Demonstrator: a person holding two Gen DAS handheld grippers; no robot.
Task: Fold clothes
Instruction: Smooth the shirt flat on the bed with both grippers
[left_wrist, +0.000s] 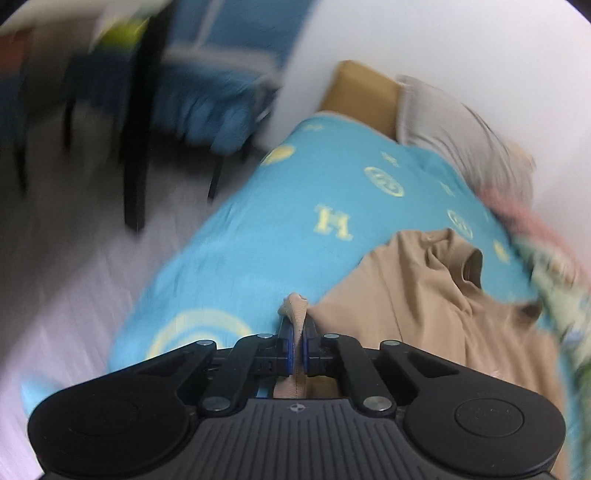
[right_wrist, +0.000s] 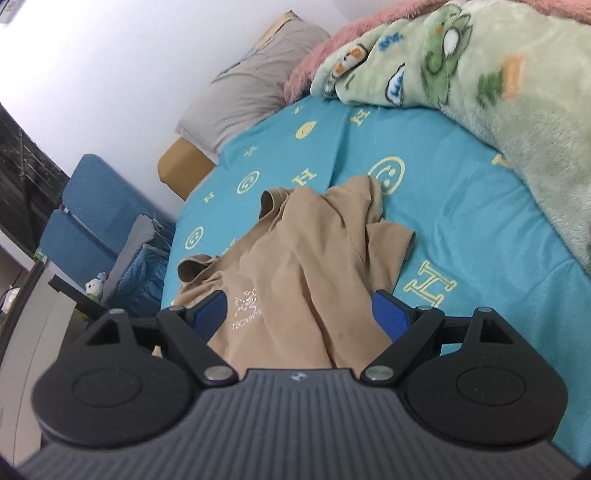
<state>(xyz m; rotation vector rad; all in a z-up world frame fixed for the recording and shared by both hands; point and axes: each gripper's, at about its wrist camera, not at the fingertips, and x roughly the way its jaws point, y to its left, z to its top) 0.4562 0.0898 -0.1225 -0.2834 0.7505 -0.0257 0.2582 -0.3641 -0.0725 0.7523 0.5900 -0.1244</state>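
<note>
While the left gripper pinches the shirt hem, the right gripper gapes over cloth running toward 12 o'clock.

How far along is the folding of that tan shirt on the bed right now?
Early stage. Done: nothing folded; the crumpled tan short-sleeved shirt lies bunched on the turquoise patterned bedsheet. In hand: the left claw is shut on a pinched edge of the shirt, while the right claw is open, its blue pads straddling the fabric without gripping. Left: spreading it flat and making every fold.
</note>
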